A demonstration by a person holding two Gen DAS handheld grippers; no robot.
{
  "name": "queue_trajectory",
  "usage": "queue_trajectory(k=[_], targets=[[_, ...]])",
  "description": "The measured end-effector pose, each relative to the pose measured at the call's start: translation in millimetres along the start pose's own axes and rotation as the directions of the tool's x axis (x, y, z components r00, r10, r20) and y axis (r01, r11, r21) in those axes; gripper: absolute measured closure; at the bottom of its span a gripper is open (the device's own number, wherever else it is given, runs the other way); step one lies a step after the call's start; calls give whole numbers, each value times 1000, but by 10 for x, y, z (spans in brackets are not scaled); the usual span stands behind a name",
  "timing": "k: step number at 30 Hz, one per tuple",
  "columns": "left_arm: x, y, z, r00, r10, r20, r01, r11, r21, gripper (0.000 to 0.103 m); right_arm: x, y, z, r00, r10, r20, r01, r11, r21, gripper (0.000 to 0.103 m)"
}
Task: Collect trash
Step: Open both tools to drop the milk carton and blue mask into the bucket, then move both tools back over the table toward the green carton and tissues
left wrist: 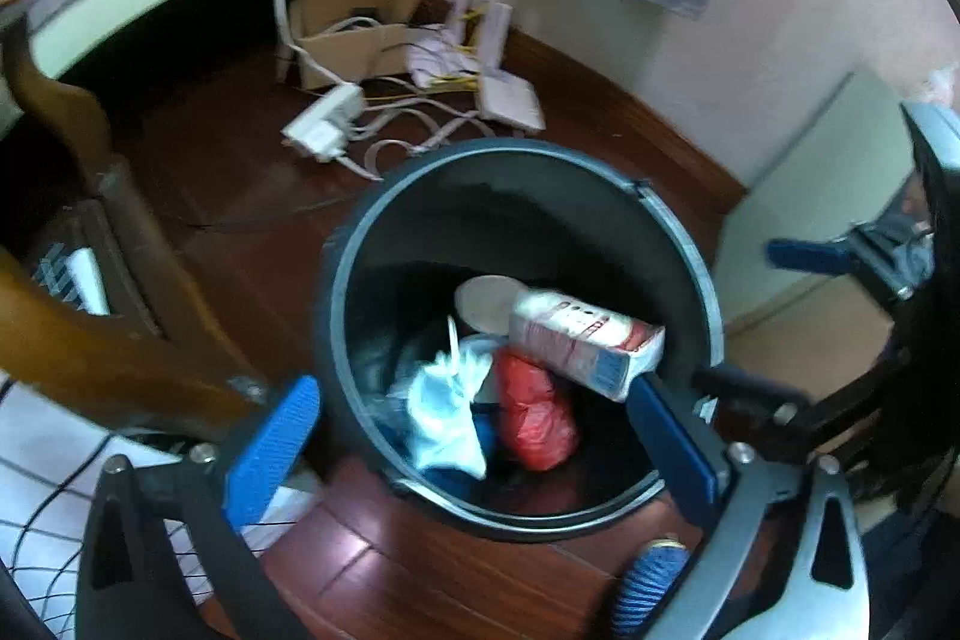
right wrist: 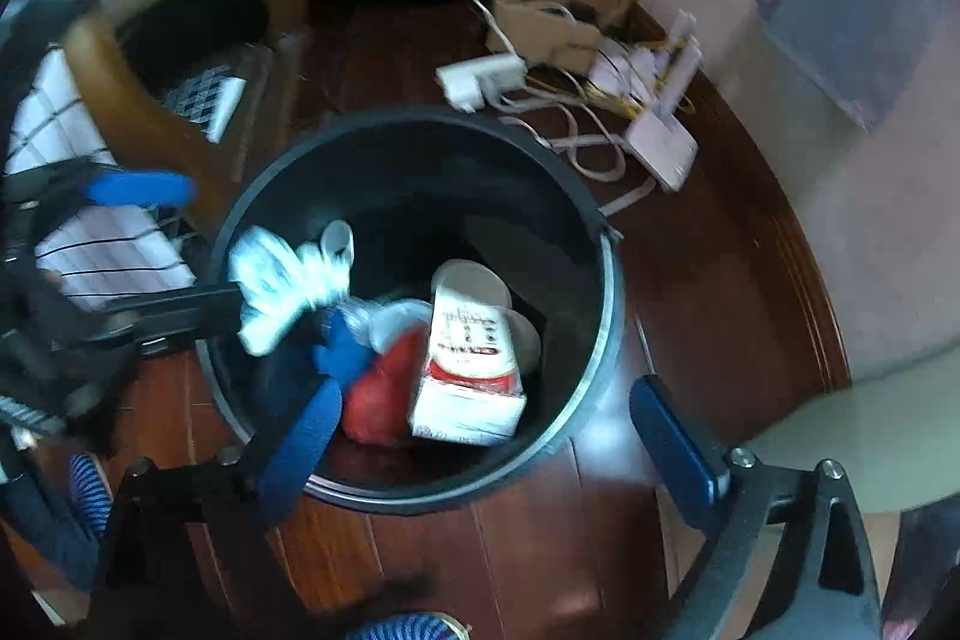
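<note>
bin [left wrist: 522, 166]: 1 | carton [left wrist: 585, 349]: 1 | red bag [left wrist: 537, 415]: 1 | white bag [left wrist: 444, 409]: 1

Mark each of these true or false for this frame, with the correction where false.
1. The carton lies inside the black bin. True.
2. The left gripper is clamped on the red bag. False: its fingers stand wide apart over the bin, pressing on nothing.
3. A white power strip with cables lies on the wooden floor beyond the bin. True.
4. The bin is empty. False: it holds the carton, the red bag and crumpled white plastic.
5. The right gripper is shut. False: its fingers are spread wide above the bin.
</note>
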State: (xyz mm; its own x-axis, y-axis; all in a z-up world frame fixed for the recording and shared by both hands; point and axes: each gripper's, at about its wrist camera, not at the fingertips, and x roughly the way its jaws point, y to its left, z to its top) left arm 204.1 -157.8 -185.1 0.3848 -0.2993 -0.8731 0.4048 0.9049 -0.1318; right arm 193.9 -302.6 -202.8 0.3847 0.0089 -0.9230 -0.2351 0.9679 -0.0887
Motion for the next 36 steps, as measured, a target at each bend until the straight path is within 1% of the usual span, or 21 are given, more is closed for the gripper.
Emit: queue_trajectory(k=[1, 2, 4, 7, 9, 13, 23, 28, 32, 36], targets=[[0, 20, -13, 1000, 11, 0, -11, 1000, 4, 0, 15, -23, -3, 999, -43, -8, 43, 999, -2, 0], [3, 34, -21, 1000, 10, 0, -10, 1000, 2, 0, -2, -44, 2, 998, -67, 1, 67, 998, -5, 0], [-16, 69, -37, 1000, 10, -3, -10, 1000, -7, 0, -13, -96, 25, 996, -84, 0, 84, 996, 14, 0], [-50, 99, -35, 1000, 17, -3, -17, 1000, -4, 0, -74, -162, 66, 996, -84, 19, 83, 995, 53, 0], [-83, 99, -22, 1000, 22, 4, -22, 1000, -3, 0, -123, -156, 88, 996, -84, 31, 83, 995, 58, 0], [-175, 111, -11, 999, 40, 25, -40, 999, -4, 0, -239, -88, 110, 995, -91, 52, 88, 995, 41, 0], [-498, 142, -39, 994, 84, 74, -83, 996, -20, 0, -549, 52, 124, 991, -75, 108, 73, 997, 21, 0], [-797, 131, -65, 985, 122, 125, -118, 992, -34, 0, -769, 132, 143, 986, -67, 155, 67, 998, 6, 0], [-1080, 160, -81, 976, 135, 171, -130, 991, -44, 0, -1005, 178, 203, 977, -42, 207, 39, 999, 15, 0], [-1444, 243, -101, 960, 157, 231, -146, 987, -64, 0, -1266, 238, 279, 965, -18, 261, 11, 1000, 28, 0]])
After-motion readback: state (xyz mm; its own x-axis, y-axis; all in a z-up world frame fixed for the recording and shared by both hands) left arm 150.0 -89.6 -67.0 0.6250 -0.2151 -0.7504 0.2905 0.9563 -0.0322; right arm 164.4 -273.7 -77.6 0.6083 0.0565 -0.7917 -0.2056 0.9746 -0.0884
